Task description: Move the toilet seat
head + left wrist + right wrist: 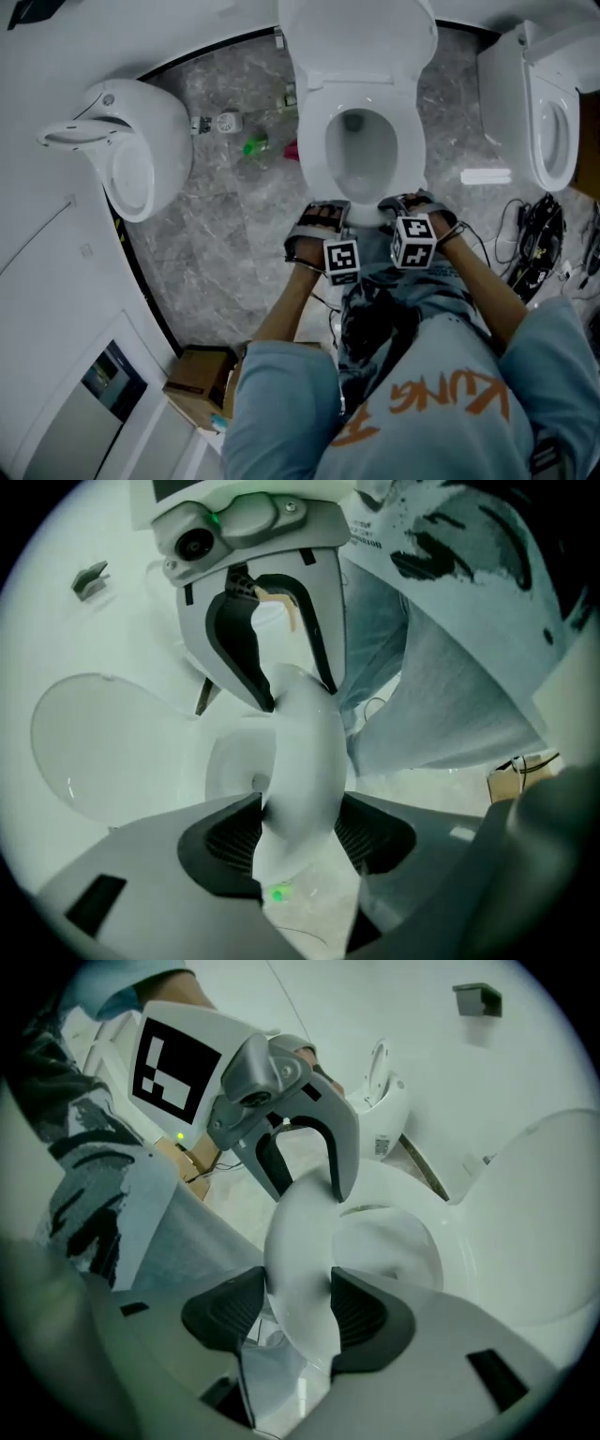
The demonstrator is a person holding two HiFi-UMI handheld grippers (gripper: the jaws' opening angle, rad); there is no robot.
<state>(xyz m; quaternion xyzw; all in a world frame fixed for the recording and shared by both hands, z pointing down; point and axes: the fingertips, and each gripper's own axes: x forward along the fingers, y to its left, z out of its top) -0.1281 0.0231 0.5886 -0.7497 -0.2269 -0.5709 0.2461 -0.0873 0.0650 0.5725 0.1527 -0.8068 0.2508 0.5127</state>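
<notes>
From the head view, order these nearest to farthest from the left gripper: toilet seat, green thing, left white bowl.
1. toilet seat, held by the left gripper
2. green thing, on the floor behind
3. left white bowl, far left

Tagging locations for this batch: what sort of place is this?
Probably a sanitary-ware showroom or test room, not a home bathroom: the middle toilet, a second toilet at right and a similar white fixture at left share one stone-patterned floor, with loose cables nearby.

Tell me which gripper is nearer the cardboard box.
Left. Left gripper grips the toilet seat front, toward the cardboard box; right gripper grips it farther away.
</notes>
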